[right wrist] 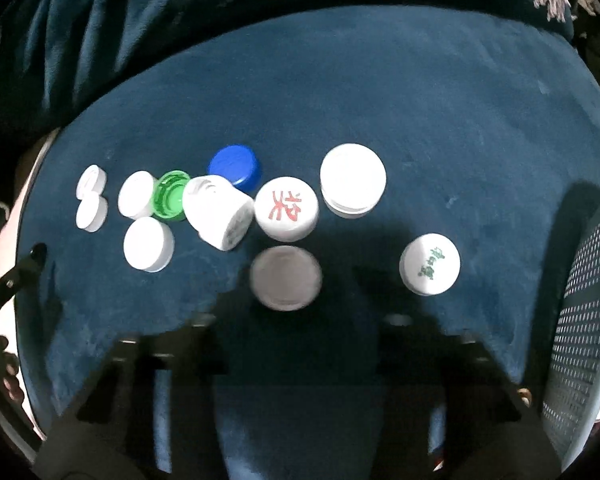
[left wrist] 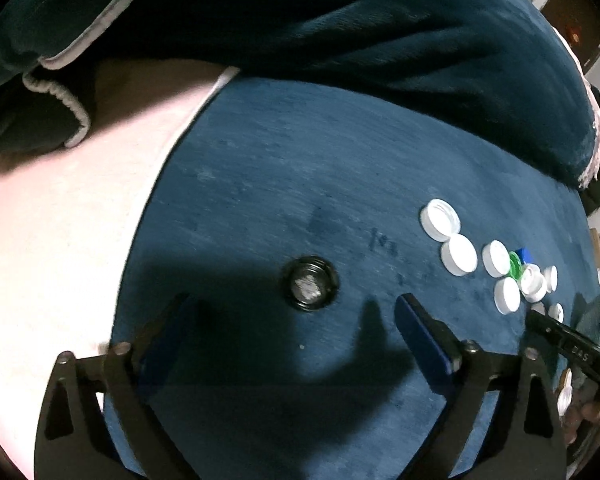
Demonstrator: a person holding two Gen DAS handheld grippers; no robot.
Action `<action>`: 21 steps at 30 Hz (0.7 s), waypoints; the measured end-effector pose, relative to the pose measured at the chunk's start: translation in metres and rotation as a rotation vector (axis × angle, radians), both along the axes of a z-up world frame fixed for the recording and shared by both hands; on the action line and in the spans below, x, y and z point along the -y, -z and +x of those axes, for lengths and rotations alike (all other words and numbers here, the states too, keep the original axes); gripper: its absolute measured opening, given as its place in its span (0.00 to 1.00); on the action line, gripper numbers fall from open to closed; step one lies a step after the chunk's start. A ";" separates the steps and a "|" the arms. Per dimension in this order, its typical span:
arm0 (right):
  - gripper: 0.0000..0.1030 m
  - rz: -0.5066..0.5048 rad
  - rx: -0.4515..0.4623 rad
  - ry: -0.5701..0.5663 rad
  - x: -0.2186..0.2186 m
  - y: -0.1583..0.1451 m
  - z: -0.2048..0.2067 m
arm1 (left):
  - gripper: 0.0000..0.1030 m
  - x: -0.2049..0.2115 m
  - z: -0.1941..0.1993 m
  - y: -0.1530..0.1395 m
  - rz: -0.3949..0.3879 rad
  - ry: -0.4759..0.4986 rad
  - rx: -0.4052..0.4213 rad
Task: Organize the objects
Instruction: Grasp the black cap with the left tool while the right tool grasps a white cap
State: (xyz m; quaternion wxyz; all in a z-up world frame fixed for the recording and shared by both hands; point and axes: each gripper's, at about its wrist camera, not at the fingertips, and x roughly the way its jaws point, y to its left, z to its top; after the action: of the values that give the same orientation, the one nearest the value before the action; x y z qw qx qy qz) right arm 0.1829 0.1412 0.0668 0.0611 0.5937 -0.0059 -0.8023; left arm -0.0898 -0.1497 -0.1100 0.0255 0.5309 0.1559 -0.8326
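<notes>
Our left gripper [left wrist: 296, 320] hangs with its jaws spread wide over a black cap [left wrist: 310, 284] lying alone on the blue cloth [left wrist: 280, 184], not touching it. Our right gripper [right wrist: 296, 344] is blurred and closed, nothing visibly between its fingers, just near of a grey-white cap [right wrist: 286, 278]. Far of it lie a red-marked cap [right wrist: 287, 208], a blue cap [right wrist: 235, 166] and a green cap [right wrist: 170, 195].

The right gripper [right wrist: 296, 344] points down at a blue velvet cloth [right wrist: 340, 92]; its dark, blurred fingers give no clear reading of the jaws. Just beyond the fingertips lies a blurred white cap [right wrist: 286, 278], with a red-lettered cap [right wrist: 286, 214] directly beyond it. A green-lettered cap [right wrist: 430, 264] sits right; a blue cap [right wrist: 234, 167] and a green cap [right wrist: 171, 195] sit beyond-left.
</notes>
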 end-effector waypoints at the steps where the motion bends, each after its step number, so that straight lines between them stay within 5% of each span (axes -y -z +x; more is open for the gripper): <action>1: 0.30 -0.007 0.003 0.002 -0.002 -0.002 -0.003 | 0.88 0.000 -0.001 0.001 -0.001 -0.001 0.001; 7: 0.30 -0.068 0.019 -0.003 -0.004 -0.012 0.003 | 0.73 -0.007 -0.005 0.001 -0.021 0.032 -0.002; 13: 0.30 -0.093 -0.007 -0.013 0.003 -0.030 0.011 | 0.30 -0.018 -0.012 0.005 -0.061 0.084 0.009; 21: 0.30 -0.126 -0.033 0.001 -0.018 -0.052 0.019 | 0.29 -0.032 -0.012 -0.006 -0.002 0.107 -0.021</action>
State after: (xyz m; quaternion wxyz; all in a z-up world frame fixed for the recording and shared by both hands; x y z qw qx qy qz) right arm 0.2017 0.1591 0.1187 0.0978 0.5756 -0.0557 -0.8100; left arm -0.1018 -0.1177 -0.1037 -0.0203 0.5296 0.1266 -0.8385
